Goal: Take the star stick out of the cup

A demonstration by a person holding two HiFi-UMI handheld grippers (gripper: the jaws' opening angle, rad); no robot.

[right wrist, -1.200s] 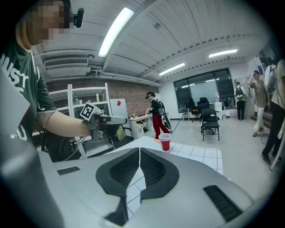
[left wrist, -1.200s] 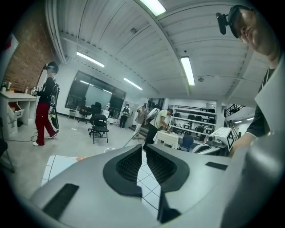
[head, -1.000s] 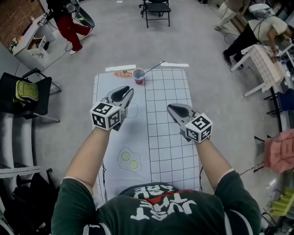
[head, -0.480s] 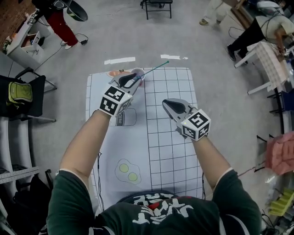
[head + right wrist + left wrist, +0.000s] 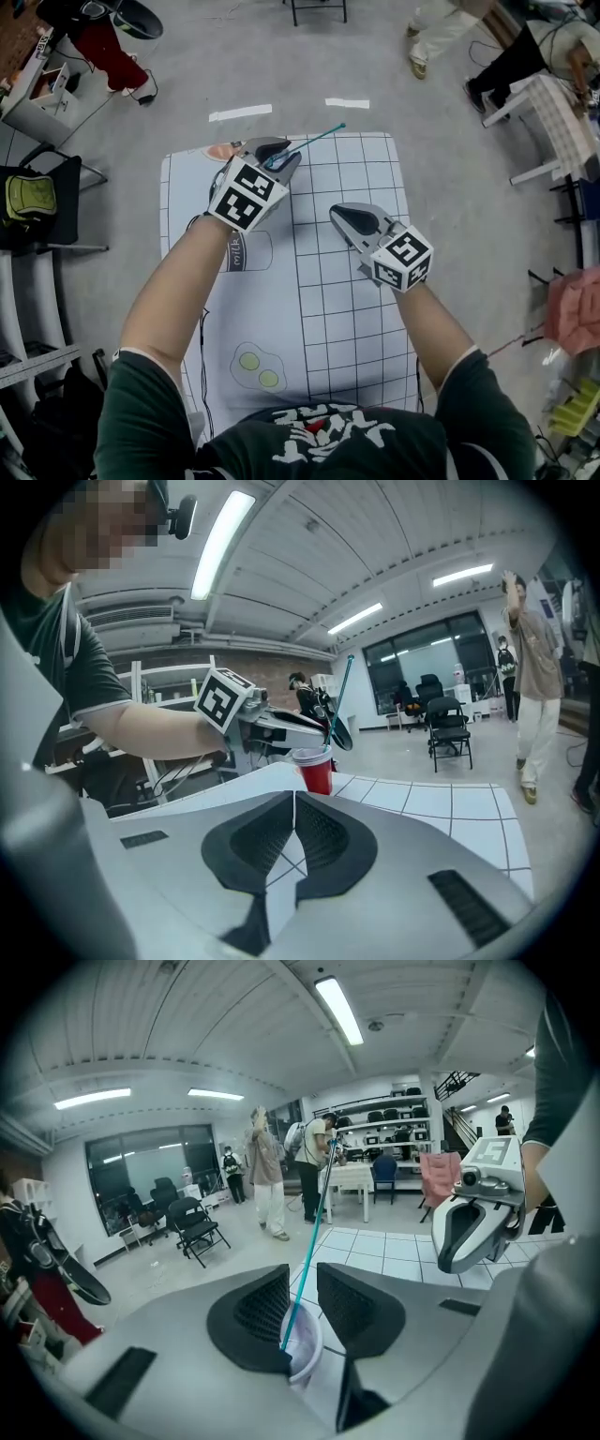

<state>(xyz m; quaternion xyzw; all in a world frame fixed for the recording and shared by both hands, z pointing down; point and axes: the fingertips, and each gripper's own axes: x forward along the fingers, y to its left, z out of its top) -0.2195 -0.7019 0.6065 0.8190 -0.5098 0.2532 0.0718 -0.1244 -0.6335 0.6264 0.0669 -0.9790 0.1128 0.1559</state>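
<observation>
Plainly, the star stick [image 5: 307,1241] stands between the left gripper's [image 5: 302,1283] parted jaws; the right gripper's [image 5: 293,829] jaws are together.

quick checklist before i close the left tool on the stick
1. Stick between left tool jaws: ok, it rises through the gap.
2. Left jaws apart: ok.
3. Cup upright on table: ok.
4. Right tool clear of cup: ok, shut, empty, well apart.
5. Cup steadied: not ok, nothing holds it.
6. Stick's lower end free inside cup: cannot tell.
</observation>
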